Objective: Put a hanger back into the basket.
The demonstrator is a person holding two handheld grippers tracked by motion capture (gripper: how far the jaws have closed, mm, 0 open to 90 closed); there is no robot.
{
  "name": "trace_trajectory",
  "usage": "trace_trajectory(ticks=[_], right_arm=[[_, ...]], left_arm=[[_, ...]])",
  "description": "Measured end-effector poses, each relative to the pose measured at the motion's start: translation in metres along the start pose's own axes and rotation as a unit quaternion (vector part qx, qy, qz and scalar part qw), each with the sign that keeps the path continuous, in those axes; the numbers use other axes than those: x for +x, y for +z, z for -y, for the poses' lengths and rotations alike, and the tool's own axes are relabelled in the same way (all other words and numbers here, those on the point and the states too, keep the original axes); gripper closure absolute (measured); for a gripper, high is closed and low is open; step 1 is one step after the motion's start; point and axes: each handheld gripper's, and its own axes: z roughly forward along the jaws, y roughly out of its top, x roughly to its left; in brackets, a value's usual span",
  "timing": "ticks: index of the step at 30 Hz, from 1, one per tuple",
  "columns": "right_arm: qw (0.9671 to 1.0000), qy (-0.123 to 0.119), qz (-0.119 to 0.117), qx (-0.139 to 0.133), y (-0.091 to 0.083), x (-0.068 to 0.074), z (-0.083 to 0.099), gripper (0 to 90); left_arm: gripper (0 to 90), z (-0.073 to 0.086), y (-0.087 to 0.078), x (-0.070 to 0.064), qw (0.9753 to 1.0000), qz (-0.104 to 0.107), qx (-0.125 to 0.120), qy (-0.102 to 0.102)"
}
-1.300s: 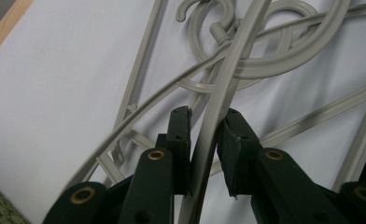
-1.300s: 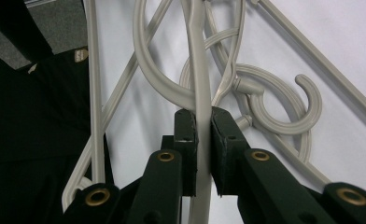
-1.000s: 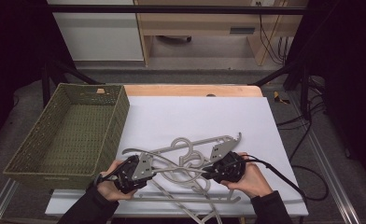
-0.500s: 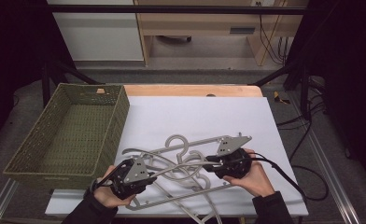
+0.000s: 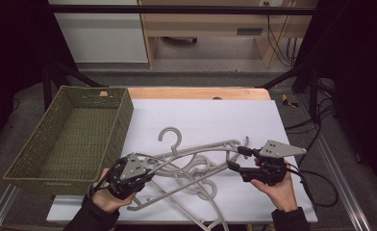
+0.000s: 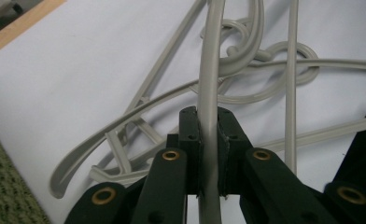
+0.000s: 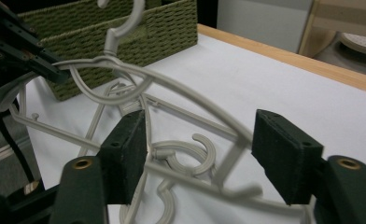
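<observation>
White table (image 5: pixel 201 115) | hanger (image 6: pixel 208 93) clamped in left tool (image 6: pixel 208 144) | right tool (image 7: pixel 200 154) straddles it, agape

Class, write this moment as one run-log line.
left claw: shut on top hanger | right claw: open around its other end | green basket: no hangers visible inside

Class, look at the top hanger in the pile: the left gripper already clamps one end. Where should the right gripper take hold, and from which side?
Probably the far end of the top hanger's arm, coming in from the right. The left gripper clamps the opposite end, and the right gripper sits open around that end already. The arm is a thin bar raised off the other hangers there, so the jaws can close across it.
</observation>
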Motion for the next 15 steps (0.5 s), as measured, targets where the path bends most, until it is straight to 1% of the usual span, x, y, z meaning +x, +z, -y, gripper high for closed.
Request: trace_trajectory(ticks=[1, 2, 3, 4, 5, 6, 7, 8, 9, 10, 12, 13, 15], right_arm=[[0.9999, 0.009, 0.003, -0.005, -0.003, -0.002, 0.004, 33.4], [0.9999, 0.009, 0.003, -0.005, -0.003, -0.002, 0.004, 33.4], [0.9997, 0.022, 0.01, -0.01, -0.009, -0.005, 0.011, 29.3], [0.9993, 0.029, 0.017, -0.015, -0.012, -0.006, 0.014, 26.8], [0.9993, 0.029, 0.017, -0.015, -0.012, -0.006, 0.014, 26.8], [0.9984, 0.042, 0.029, -0.026, -0.017, -0.008, 0.02, 20.7], [0.9982, 0.043, 0.032, -0.025, -0.018, -0.008, 0.022, 18.4], [0.9978, 0.046, 0.042, -0.023, -0.018, -0.009, 0.023, 16.0], [0.9978, 0.046, 0.042, -0.023, -0.018, -0.009, 0.023, 16.0], [0.9967, 0.057, 0.051, -0.025, -0.018, -0.009, 0.027, 12.3], [0.9962, 0.06, 0.058, -0.023, -0.017, -0.009, 0.028, 10.1], [0.996, 0.058, 0.065, -0.023, -0.017, -0.01, 0.029, 9.0], [0.9957, 0.059, 0.068, -0.022, -0.017, -0.01, 0.03, 6.4]], left_arm=[[82.6, 0.0, -0.002, 0.002, 1.0, -0.002, -0.005, -0.003], [82.6, 0.0, -0.002, 0.002, 1.0, -0.002, -0.005, -0.003], [82.6, 0.0, -0.008, 0.006, 0.9998, -0.008, -0.013, -0.009], [82.6, 0.0, -0.011, 0.008, 0.9997, -0.013, -0.017, -0.011], [82.6, 0.0, -0.011, 0.008, 0.9997, -0.013, -0.017, -0.011], [82.6, 0.0, -0.018, 0.012, 0.9991, -0.024, -0.029, -0.019], [82.6, 0.0, -0.018, 0.012, 0.9991, -0.024, -0.029, -0.019], [82.6, 0.0, -0.026, 0.017, 0.9984, -0.035, -0.038, -0.024], [82.6, 0.0, -0.026, 0.017, 0.9984, -0.035, -0.038, -0.024], [82.6, 0.0, -0.034, 0.023, 0.9971, -0.045, -0.051, -0.034], [82.6, 0.001, -0.042, 0.027, 0.996, -0.054, -0.06, -0.039], [82.6, 0.001, -0.043, 0.029, 0.995, -0.059, -0.069, -0.041], [82.6, 0.001, -0.049, 0.034, 0.9936, -0.067, -0.077, -0.048]])
